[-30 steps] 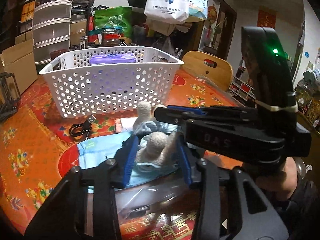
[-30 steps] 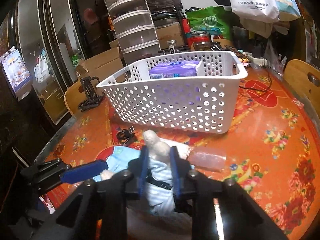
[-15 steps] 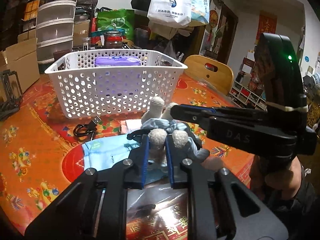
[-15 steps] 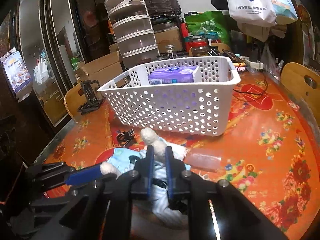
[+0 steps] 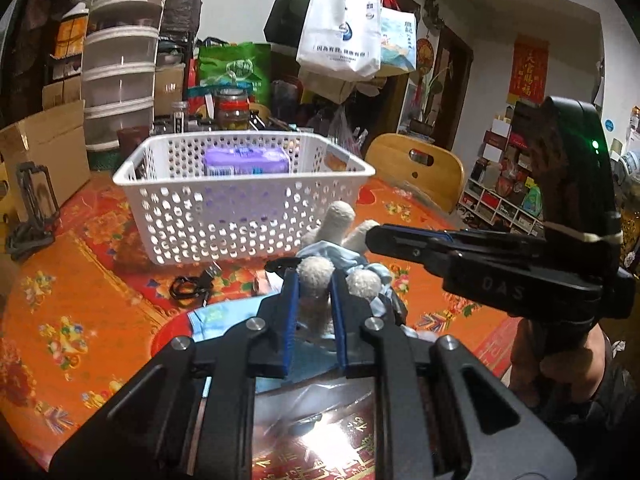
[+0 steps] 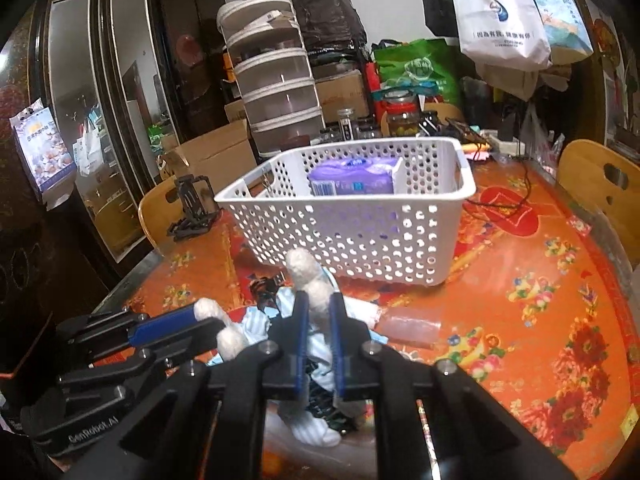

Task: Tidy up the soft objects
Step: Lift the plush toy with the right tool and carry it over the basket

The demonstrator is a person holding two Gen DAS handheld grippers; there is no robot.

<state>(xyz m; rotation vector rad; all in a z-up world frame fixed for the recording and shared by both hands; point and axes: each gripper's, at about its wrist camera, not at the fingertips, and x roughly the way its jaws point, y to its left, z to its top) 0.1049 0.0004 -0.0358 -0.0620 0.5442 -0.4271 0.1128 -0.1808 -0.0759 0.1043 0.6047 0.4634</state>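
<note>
My left gripper (image 5: pixel 313 286) is clamped on one cream limb of the plush toy (image 5: pixel 316 276), its blue-lined fingers (image 5: pixel 289 312) pressed flat against the fuzzy stub from both sides. My right gripper (image 6: pixel 318 312) is closed tight on another cream limb of the same toy, whose rounded end (image 6: pixel 302 266) pokes up past the fingertips. So both of my grippers grip the one toy, which sits between them in its pale blue striped clothing (image 6: pixel 256 326), just above the counter (image 6: pixel 520 320) with its orange flowered cloth.

From the left wrist view, my right gripper comes in from the right side, its dark body (image 5: pixel 500 272) crossing over the toy, with a green light (image 5: pixel 595 144) showing on its housing. From the right wrist view, my left gripper reaches in from the lower left, with two more cream stubs (image 6: pixel 230 340) showing beside its fingers.

Beyond the toy stands a white perforated basket (image 5: pixel 240 224) on the counter, and inside it lies a purple pack (image 5: pixel 246 162) against the far wall. A black cable (image 5: pixel 192 286) is coiled on the cloth near the basket's front. A clear plastic bag (image 5: pixel 320 408) lies under the toy, close to me. A wooden chair (image 5: pixel 416 172) stands at the counter's far right edge.
</note>
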